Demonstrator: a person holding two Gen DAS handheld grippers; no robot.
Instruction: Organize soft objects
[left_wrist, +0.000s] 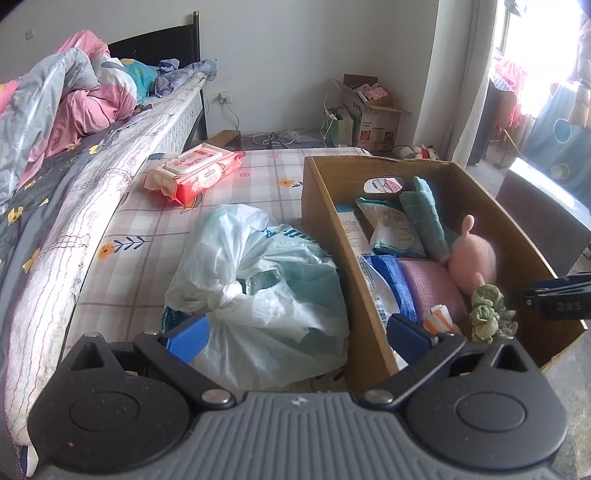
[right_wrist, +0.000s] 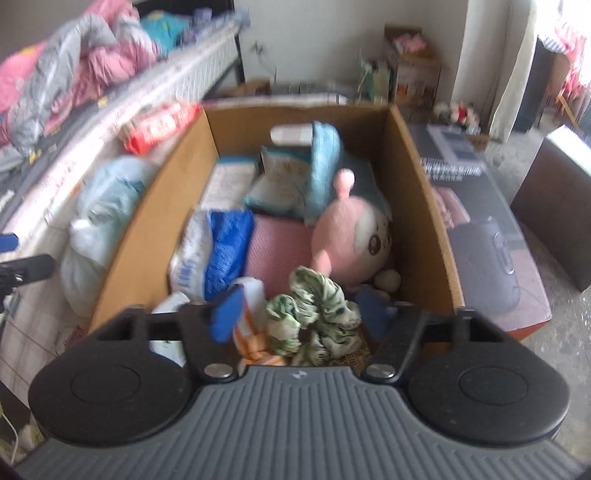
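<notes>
Looking along the left gripper (left_wrist: 297, 338), its blue pads stand wide apart and empty, straddling the knotted white plastic bag (left_wrist: 255, 280) on the checked sheet beside the brown cardboard box (left_wrist: 321, 206); close on the knot, not loose film.

From the right wrist, the right gripper (right_wrist: 299, 315) is part-closed around the crumpled green-and-white cloth (right_wrist: 314, 314) inside the box, by the pink plush toy (right_wrist: 351, 236); whether the pads press it I cannot tell.
</notes>
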